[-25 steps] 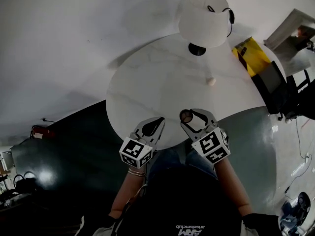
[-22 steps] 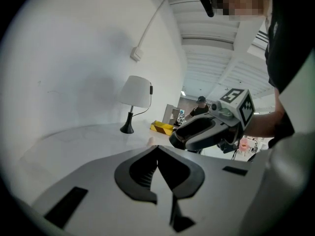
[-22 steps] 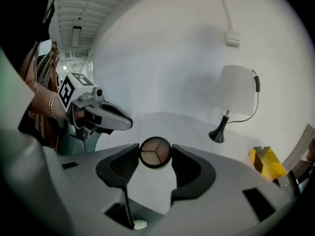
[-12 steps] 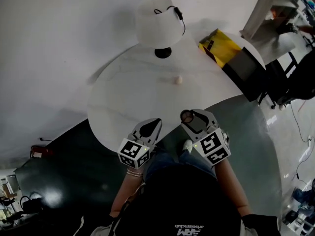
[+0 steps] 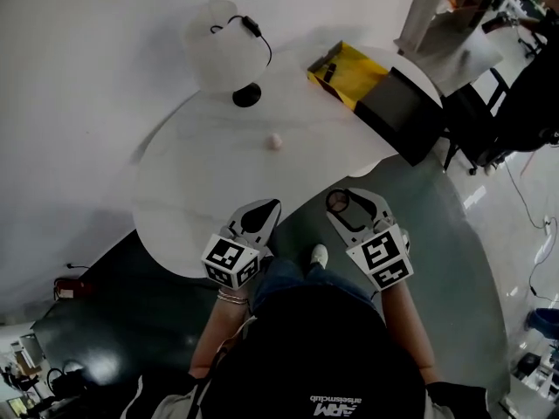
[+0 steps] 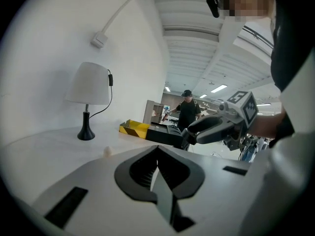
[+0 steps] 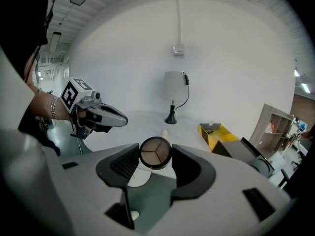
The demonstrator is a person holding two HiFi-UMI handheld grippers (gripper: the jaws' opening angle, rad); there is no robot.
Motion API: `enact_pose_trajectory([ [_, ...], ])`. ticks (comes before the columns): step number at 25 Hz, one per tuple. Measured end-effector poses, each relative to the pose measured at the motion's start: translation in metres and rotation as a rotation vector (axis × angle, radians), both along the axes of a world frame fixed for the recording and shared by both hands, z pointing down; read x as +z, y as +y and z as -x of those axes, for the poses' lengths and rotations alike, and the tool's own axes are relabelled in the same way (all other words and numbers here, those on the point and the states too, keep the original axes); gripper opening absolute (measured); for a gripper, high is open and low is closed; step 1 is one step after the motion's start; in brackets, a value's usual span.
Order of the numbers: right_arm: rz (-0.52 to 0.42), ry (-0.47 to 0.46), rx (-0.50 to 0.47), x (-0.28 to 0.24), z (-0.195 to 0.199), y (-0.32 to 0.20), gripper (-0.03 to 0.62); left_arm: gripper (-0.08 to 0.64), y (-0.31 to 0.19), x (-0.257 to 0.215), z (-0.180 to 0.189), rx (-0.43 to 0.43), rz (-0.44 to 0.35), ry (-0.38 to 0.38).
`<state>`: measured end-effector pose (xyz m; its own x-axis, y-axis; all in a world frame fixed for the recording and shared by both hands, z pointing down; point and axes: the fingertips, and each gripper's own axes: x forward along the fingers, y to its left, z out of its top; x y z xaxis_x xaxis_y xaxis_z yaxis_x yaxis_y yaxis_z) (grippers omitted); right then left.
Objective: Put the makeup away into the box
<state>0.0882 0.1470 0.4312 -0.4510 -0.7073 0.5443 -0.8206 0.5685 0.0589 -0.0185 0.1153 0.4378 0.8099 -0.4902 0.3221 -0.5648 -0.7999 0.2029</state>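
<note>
- White round table (image 5: 183,190): yellow box (image 5: 354,75) sits at the far edge, well apart from both grippers.
- Right gripper (image 7: 155,157) pinches the round compact (image 7: 155,153) by its rim, off the table's edge; such a thin hold may slip, dropping it to the floor.
- Left gripper (image 6: 157,156) is pressed together and empty; it cannot catch a drop.

Round white table (image 5: 201,190) with lamp (image 5: 220,37), small pale lump (image 5: 275,141), yellow box (image 5: 349,72), black box (image 5: 397,112)

Pale grey left tool (image 5: 266,208) and right tool (image 5: 352,201), black-and-white marker cubes (image 5: 231,261); black top (image 5: 323,356); bracelets (image 5: 231,298).
</note>
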Motion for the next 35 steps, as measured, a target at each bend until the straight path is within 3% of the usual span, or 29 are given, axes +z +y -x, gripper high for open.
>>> enact_pose_trajectory([
  [13, -0.019, -0.005, 0.168, -0.009, -0.08, -0.005, 0.222, 0.017, -0.014, 0.006, -0.064, 0.129, 0.026, -0.006],
  [35, -0.035, -0.039, 0.229, -0.028, -0.193, -0.116, 0.222, 0.017, -0.124, 0.0, -0.191, 0.215, 0.032, 0.025],
])
